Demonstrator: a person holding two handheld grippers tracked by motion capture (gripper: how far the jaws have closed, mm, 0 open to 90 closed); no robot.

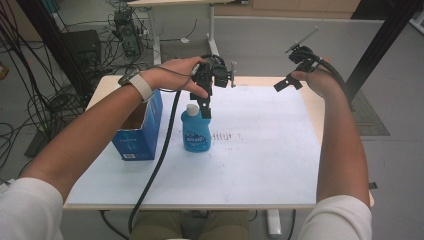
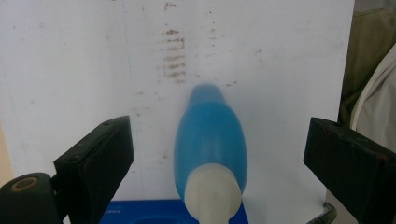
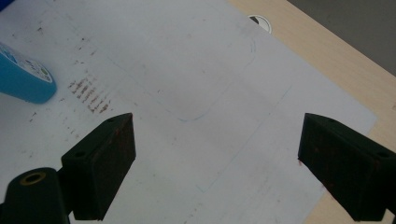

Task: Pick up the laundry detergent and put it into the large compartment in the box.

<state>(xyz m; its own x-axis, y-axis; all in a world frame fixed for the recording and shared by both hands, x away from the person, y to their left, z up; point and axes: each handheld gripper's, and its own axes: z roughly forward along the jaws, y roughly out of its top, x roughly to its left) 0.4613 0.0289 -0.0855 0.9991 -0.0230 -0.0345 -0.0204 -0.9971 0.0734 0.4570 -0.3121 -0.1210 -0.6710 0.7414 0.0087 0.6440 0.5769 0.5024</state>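
While our left gripper hangs with jaws spread wide either side of the blue bottle, gripping nothing, we should drop straight down and pinch below the white cap. It stands mid-table, the blue box at nine o'clock. Our right gripper, also open, idles at two o'clock.

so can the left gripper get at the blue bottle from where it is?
Probably yes. The left gripper hangs just above the blue bottle, jaws wide open on either side of its white cap, nothing between. The blue box stands apart to the side.
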